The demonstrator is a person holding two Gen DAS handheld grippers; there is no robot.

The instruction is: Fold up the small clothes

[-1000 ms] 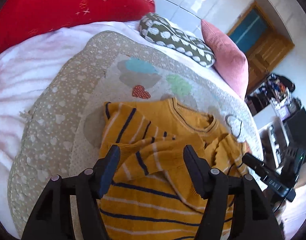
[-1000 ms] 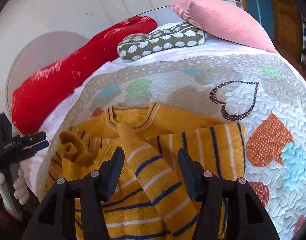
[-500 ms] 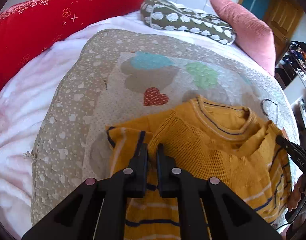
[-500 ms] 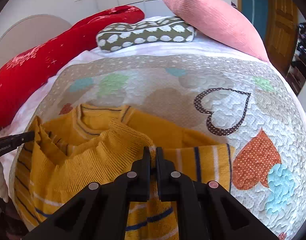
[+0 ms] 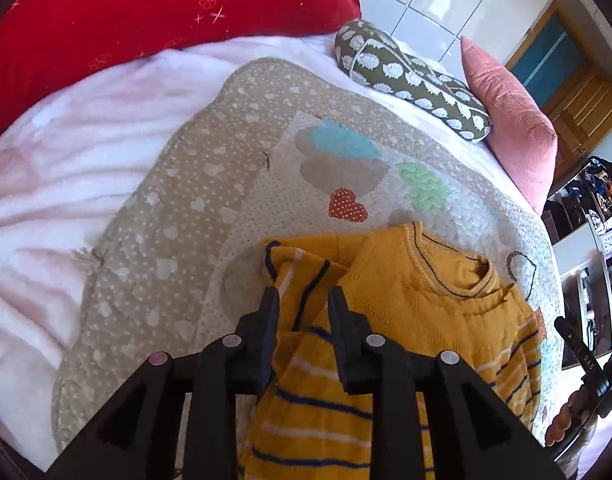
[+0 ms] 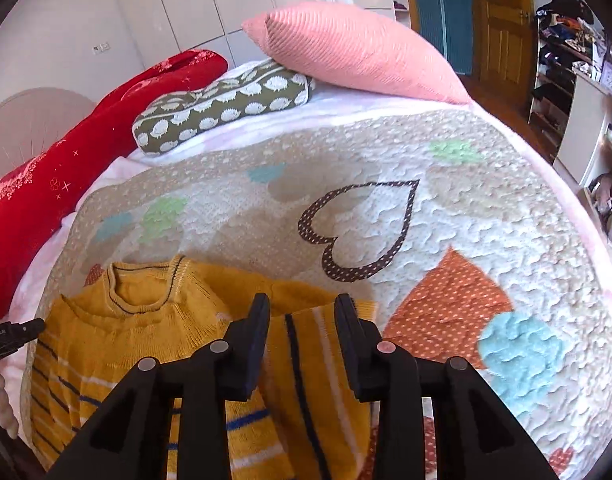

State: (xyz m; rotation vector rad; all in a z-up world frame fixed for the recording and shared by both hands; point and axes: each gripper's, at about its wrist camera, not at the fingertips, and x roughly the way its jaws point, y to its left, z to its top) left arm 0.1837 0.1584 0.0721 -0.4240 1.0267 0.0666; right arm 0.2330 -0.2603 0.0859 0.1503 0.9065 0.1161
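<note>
A yellow knit sweater (image 5: pixel 417 304) with navy and white stripes lies bunched on the quilted mat (image 5: pixel 194 208), collar toward the pillows. My left gripper (image 5: pixel 304 300) hangs over its left side. Its jaws are opening, and a striped fold shows loose between them without pressing on the pads. In the right wrist view the sweater (image 6: pixel 146 320) lies at lower left. My right gripper (image 6: pixel 302 308) is above its right edge. Its jaws are opening too, with striped cloth in the gap. Each view catches the other gripper at its edge.
The heart-patterned mat (image 6: pixel 445 220) covers a bed with a pink-white blanket (image 5: pixel 66 152). A red pillow (image 5: pixel 126 12), a green patterned cushion (image 5: pixel 413 80) and a pink pillow (image 6: pixel 353 48) line the far side. Shelves (image 6: pixel 565 60) and a wooden door stand to the right.
A second ago both grippers stood wide over the folded sleeves. Half a second ago each was shut on yellow knit near the collar. Now both have parted and the cloth lies loose.
</note>
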